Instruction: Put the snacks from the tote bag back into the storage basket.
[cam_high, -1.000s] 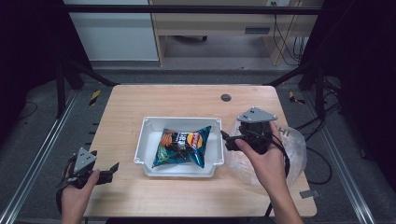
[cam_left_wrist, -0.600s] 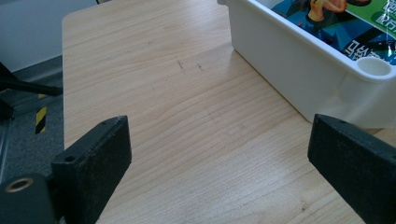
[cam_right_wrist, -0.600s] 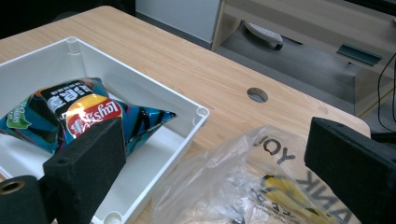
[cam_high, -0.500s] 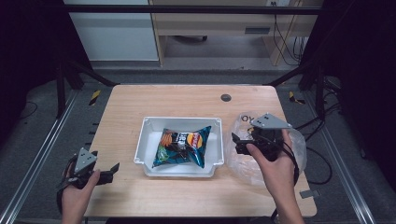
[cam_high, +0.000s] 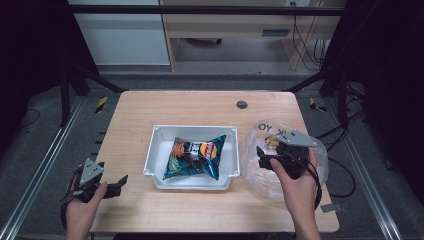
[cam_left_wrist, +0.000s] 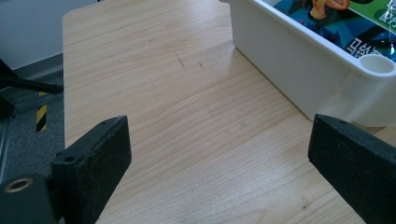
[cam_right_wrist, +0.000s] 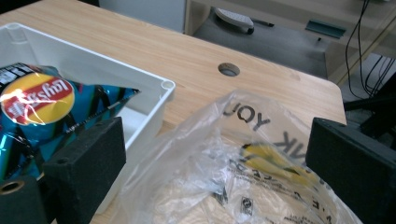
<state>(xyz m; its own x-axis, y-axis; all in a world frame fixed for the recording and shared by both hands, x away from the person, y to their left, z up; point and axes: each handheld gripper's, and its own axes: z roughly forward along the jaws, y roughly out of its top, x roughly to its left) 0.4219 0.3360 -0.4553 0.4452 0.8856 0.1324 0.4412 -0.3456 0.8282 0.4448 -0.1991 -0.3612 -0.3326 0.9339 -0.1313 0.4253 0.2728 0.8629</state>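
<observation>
Chip bag (cam_high: 196, 156) lies inside white tray (cam_high: 159, 135), mid-tabletop (cam_high: 200, 107). Right gripper (cam_high: 266, 159), fingers spread empty, is held over clear plastic bag (cam_high: 260, 175). Left gripper (cam_high: 119, 184), fingers apart, is parked clear.

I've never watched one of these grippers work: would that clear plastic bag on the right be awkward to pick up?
Probably. The clear plastic bag lies crumpled and wrinkled, so it should flop and fold instead of holding shape. Its glossy film looks slippery. It seems very light, so a nudge from the open right gripper would likely just slide it.
</observation>
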